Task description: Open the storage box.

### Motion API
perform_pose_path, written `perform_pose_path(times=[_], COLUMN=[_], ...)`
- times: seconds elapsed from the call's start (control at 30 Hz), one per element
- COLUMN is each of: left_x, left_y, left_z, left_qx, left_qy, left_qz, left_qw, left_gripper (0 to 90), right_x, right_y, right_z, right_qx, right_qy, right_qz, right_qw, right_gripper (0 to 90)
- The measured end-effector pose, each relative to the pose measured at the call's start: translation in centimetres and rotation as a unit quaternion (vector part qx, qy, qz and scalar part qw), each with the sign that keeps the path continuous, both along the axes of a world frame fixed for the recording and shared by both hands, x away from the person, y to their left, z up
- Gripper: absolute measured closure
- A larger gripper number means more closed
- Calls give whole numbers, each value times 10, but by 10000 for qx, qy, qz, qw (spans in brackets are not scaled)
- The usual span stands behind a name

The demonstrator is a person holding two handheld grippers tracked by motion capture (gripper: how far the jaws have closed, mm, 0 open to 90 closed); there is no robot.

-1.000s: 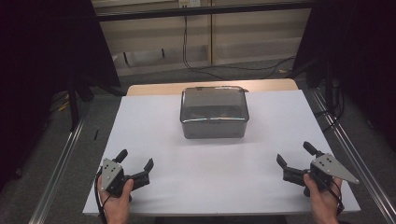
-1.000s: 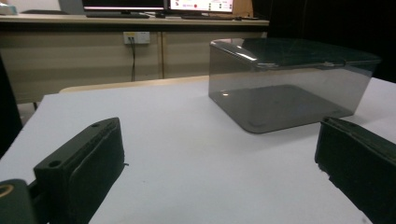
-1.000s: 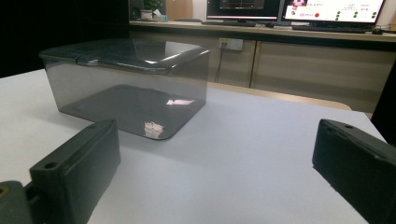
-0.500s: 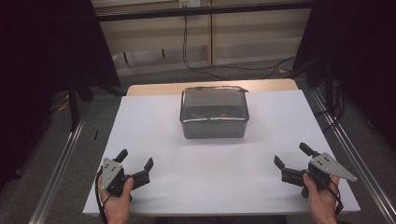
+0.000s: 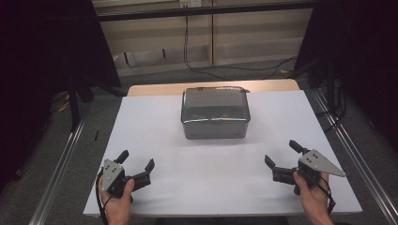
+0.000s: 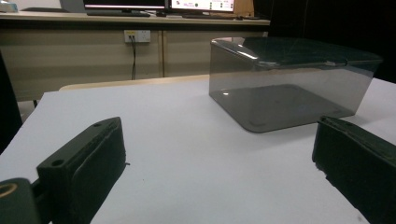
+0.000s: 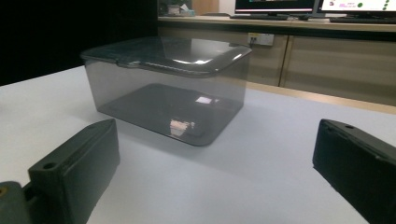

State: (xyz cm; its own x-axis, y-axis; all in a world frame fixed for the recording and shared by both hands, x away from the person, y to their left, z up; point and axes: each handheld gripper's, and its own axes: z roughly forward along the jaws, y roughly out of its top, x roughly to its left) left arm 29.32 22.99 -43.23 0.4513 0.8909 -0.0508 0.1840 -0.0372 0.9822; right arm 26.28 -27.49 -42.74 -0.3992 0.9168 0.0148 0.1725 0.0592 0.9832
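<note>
Fingers (image 5: 150, 165) of both grippers gape, grasping nothing; the smoky lidded box (image 5: 215, 114) hides its contents behind glare.

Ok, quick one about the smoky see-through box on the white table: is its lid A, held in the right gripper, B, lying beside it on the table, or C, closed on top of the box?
C: the lid sits closed on the box, and both the left gripper and the right gripper are open and apart from it, holding nothing.
</note>
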Motion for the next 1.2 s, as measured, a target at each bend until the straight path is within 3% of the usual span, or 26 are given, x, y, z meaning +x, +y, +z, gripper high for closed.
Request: perform_pose_path(times=[0.17, 0.3, 0.6, 0.9, 1.0, 1.2], left_x=[0, -1, 1, 1, 1, 1], left_y=[0, 1, 3, 2, 3, 2], left_z=[0, 1, 0, 0, 0, 0], left_qx=[32, 17, 13, -1, 11, 20], left_qy=[-11, -6, -10, -10, -23, -16], left_qz=[-17, -27, -16, -47, -50, -5], left_qw=[10000, 10000, 10000, 10000, 10000, 10000], left_gripper=[27, 27, 27, 27, 27, 25], right_x=[9, 19, 30, 45, 51, 58], right_y=[8, 23, 36, 46, 51, 58], right_z=[-1, -2, 4, 6, 9, 13], right_qx=[146, 235, 143, 199, 357, 232], right_qy=[48, 83, -14, -2, 97, 69], right_qz=[19, 192, 319, 485, 648, 651], right_qw=[9999, 9995, 9994, 9986, 9972, 9976], right_gripper=[0, 0, 0, 0, 0, 0])
